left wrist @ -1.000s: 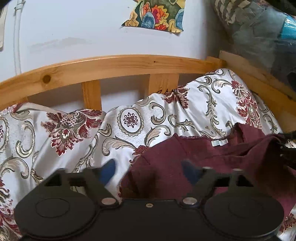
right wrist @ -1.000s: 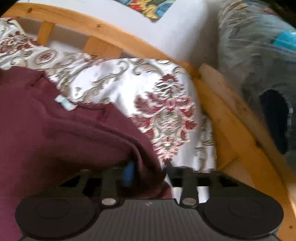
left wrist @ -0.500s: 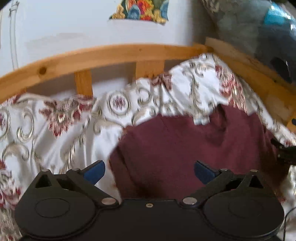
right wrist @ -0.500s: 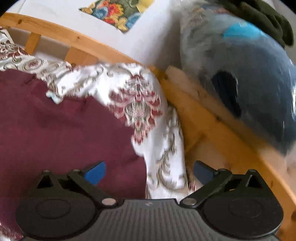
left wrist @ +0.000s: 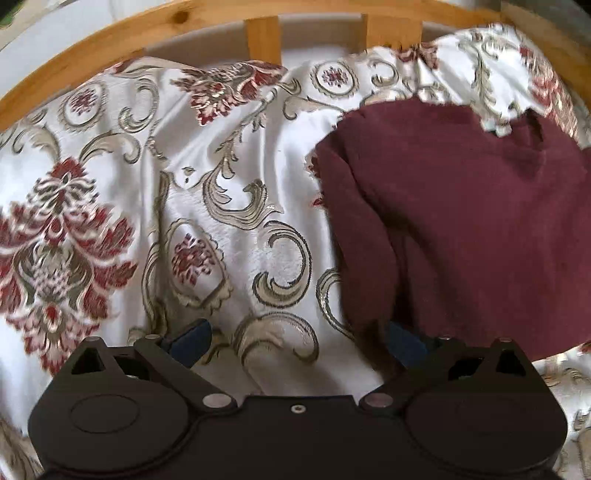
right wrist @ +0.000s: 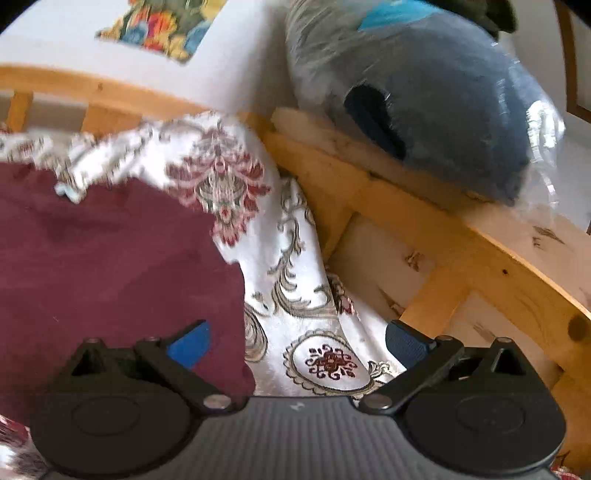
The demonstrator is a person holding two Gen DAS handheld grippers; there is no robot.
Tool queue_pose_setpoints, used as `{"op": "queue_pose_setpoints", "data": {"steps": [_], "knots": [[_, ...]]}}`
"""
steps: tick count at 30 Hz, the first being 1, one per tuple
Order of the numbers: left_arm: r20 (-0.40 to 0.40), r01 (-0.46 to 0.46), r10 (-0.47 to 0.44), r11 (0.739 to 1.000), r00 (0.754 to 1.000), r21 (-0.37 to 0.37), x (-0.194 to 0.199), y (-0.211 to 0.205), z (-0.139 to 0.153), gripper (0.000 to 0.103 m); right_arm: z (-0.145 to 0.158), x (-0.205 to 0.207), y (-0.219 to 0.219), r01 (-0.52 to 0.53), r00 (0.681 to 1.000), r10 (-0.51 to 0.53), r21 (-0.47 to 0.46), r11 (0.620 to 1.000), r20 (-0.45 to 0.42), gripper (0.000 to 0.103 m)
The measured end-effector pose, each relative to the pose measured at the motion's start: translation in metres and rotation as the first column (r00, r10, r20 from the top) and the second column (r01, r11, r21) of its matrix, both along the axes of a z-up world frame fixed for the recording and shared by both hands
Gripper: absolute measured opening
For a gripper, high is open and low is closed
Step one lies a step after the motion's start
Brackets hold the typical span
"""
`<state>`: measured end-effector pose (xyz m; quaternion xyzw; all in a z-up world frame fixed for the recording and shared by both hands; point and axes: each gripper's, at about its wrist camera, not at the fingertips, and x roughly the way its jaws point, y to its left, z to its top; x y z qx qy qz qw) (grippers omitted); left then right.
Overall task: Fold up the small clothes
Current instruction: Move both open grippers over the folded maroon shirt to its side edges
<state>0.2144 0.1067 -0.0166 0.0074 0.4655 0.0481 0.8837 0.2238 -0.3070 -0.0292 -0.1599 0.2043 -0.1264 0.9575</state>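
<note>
A maroon garment [left wrist: 461,221] lies folded on the patterned bedspread [left wrist: 184,184], with a pale label at its neckline. In the left wrist view it fills the right half. My left gripper [left wrist: 295,341] is open and empty, its right blue pad at the garment's lower left corner. In the right wrist view the garment [right wrist: 110,266] fills the left half. My right gripper [right wrist: 295,341] is open and empty over the garment's right edge, its left pad above the cloth.
A wooden bed rail [left wrist: 110,48] runs along the back, and a side rail [right wrist: 443,229] runs along the right. A plastic-wrapped blue-grey bundle [right wrist: 443,110] rests on the side rail. A colourful picture [right wrist: 162,29] hangs on the white wall.
My right gripper has let go of the maroon garment and opened wide. Both grippers have pulled back; the left has shifted to the left, so the garment now lies to its right.
</note>
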Motion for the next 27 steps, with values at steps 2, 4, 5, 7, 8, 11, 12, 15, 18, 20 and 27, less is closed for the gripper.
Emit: {"op": "queue_pose_setpoints", "data": {"steps": [2, 4, 5, 7, 8, 11, 12, 15, 18, 20, 27], "knots": [[0.029, -0.017, 0.017, 1.000, 0.999, -0.024, -0.009, 0.002, 0.005, 0.102, 0.006, -0.007, 0.003, -0.028, 0.999, 0.027, 0.037, 0.999, 0.031, 0.103], [0.050, -0.018, 0.020, 0.999, 0.999, -0.051, -0.015, 0.001, 0.007, 0.102, 0.007, -0.011, 0.007, -0.068, 0.997, 0.066, 0.064, 0.996, 0.032, 0.103], [0.056, -0.014, 0.018, 0.998, 0.998, -0.062, -0.015, -0.001, 0.007, 0.102, 0.006, -0.012, 0.010, -0.081, 0.997, 0.079, 0.067, 0.994, 0.026, 0.103], [0.062, -0.005, 0.010, 0.997, 0.998, -0.083, -0.013, -0.003, 0.004, 0.102, -0.002, -0.010, 0.017, -0.097, 0.995, 0.098, 0.059, 0.993, -0.001, 0.103], [0.062, -0.001, 0.007, 0.996, 0.998, -0.090, -0.011, -0.004, 0.003, 0.102, -0.007, -0.009, 0.019, -0.098, 0.995, 0.099, 0.054, 0.994, -0.018, 0.103], [0.061, -0.002, 0.008, 0.995, 0.998, -0.098, -0.007, -0.008, -0.003, 0.102, -0.018, -0.008, 0.021, -0.063, 0.997, 0.065, 0.045, 0.997, -0.039, 0.103], [0.054, -0.004, 0.009, 0.996, 0.999, -0.094, -0.005, -0.009, -0.006, 0.102, -0.021, -0.008, 0.021, -0.037, 0.998, 0.039, 0.037, 0.999, -0.047, 0.103], [0.024, -0.016, 0.018, 0.997, 1.000, -0.070, -0.002, -0.009, -0.014, 0.102, -0.029, -0.009, 0.015, 0.007, 0.998, -0.004, 0.046, 0.999, -0.064, 0.103], [-0.017, -0.050, 0.050, 0.998, 0.999, -0.022, 0.002, -0.007, -0.021, 0.102, -0.034, -0.009, 0.016, 0.014, 0.997, -0.011, 0.039, 0.999, -0.071, 0.103], [-0.043, -0.066, 0.065, 0.998, 0.997, -0.018, 0.003, -0.002, -0.027, 0.102, -0.036, -0.009, 0.017, 0.015, 0.997, -0.012, 0.036, 0.999, -0.076, 0.103], [0.014, -0.109, 0.112, 0.986, 0.994, -0.127, -0.009, 0.014, -0.015, 0.102, -0.044, -0.015, 0.013, 0.028, 0.998, -0.023, 0.090, 0.996, -0.062, 0.103]]}}
